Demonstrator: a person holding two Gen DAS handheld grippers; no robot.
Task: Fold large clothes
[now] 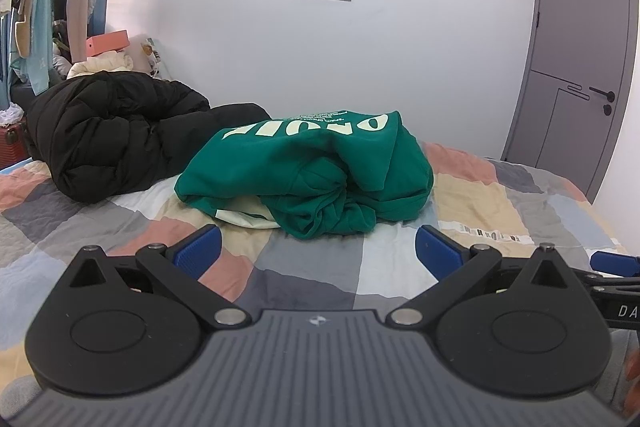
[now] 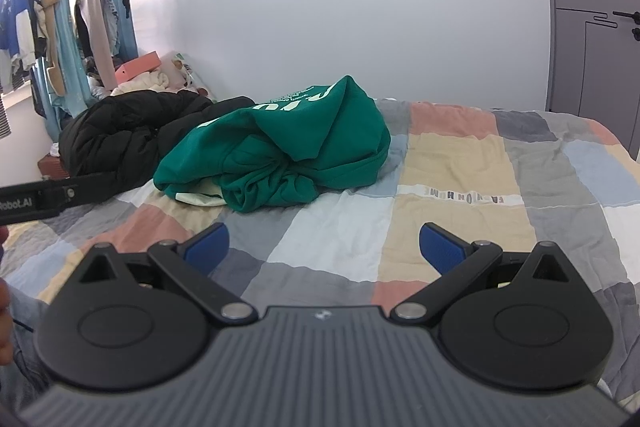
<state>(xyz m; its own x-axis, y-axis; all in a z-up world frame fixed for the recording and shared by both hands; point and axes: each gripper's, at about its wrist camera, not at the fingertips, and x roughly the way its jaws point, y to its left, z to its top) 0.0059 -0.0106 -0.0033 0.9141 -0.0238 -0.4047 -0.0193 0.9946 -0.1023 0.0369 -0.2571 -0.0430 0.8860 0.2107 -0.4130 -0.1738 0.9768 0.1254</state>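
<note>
Both tools, left tool (image 1: 318, 251) and right tool (image 2: 324, 247), hover low, spread and empty, before the crumpled green sweatshirt (image 1: 308, 171) lying crosswise on the bed (image 2: 460, 163).

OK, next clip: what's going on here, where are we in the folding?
A person holds two grippers over a patchwork bedspread. The left gripper and right gripper are both open and empty, short of a green sweatshirt lying in a crumpled heap. A black puffer jacket sits bundled behind it, to the left. Nothing is gripped, and the sweatshirt is not folded flat.
</note>
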